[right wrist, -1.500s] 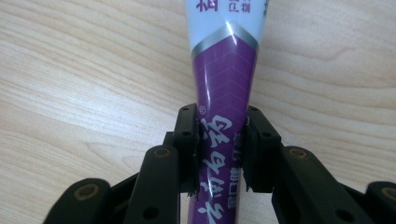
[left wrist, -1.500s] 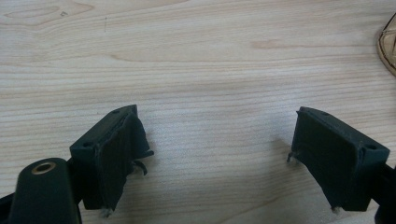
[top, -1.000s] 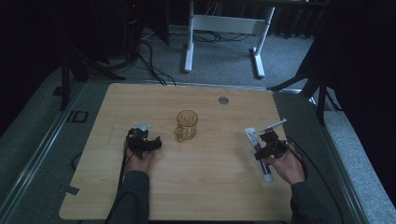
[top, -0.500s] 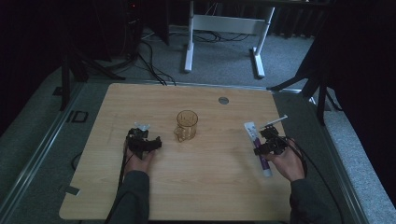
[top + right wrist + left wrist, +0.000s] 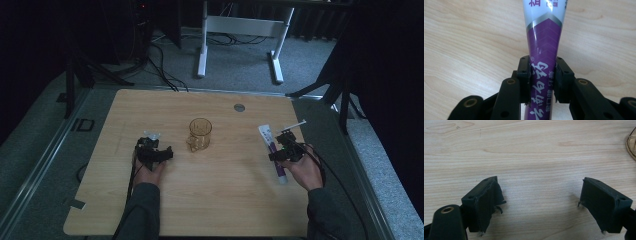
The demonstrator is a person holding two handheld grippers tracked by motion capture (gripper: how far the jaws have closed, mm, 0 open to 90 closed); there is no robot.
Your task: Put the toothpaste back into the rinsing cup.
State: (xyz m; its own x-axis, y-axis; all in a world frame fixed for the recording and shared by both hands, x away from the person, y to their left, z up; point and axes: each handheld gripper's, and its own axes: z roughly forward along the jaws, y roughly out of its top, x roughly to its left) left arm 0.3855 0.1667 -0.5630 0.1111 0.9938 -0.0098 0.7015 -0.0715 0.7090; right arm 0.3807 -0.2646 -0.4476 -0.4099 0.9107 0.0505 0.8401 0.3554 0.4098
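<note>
A light wooden tabletop point(image 5: 220, 200) carries a few things. Near its middle stands an amber see-through cup point(image 5: 199, 134) with a handle, upright. Toward the far edge lies a small round grey disc point(image 5: 239, 107) set in the wood.

On the person's right side a toothpaste tube point(image 5: 272, 145), white at the far end and purple along the rest, lies flat on the tabletop with its length running from the far side toward the person. The right gripper point(image 5: 283, 150) is clamped across it: in the right gripper view the two black jaws press against the purple part of the tube point(image 5: 542, 62) from either side, with white lettering showing between them and the white end reaching away beyond the jaws. The right hand point(image 5: 302, 170) holds the gripper from behind, and a cable trails back along the forearm.

On the left side the left gripper point(image 5: 152, 150) sits low over the tabletop, just beside the cup and apart from it. In the left gripper view its jaws stand wide apart with only bare wood point(image 5: 534, 165) between them, nothing held; the rim of the cup point(image 5: 631, 145) shows at the right edge. The left hand point(image 5: 149, 170) grips it from behind
</note>
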